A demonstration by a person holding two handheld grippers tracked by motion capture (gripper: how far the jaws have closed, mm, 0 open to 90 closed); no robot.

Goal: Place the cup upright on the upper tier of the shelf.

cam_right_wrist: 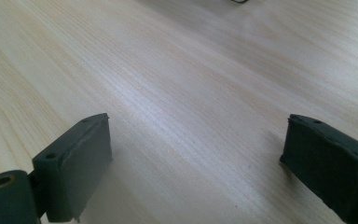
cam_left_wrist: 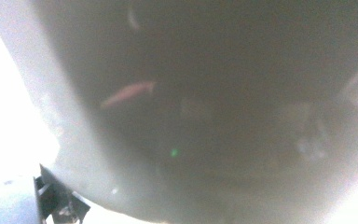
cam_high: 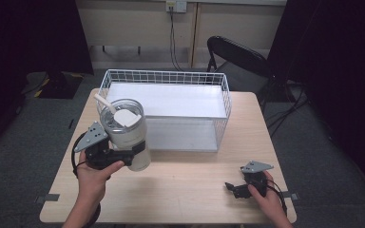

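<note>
A white tumbler with a lid and a white straw is held above the wooden table at its left. My left gripper is shut on the tumbler's side, low on the body. In the left gripper view the tumbler's pale wall is blurred and pressed close against the camera. My right gripper rests low over the table at the front right, open, with bare wood between its jaws. Its two black pads stand wide apart in the right gripper view.
A white wire basket with a white panel inside stands at the back middle of the table. A black chair is behind the table at the right. Dark curtains hang on both sides.
</note>
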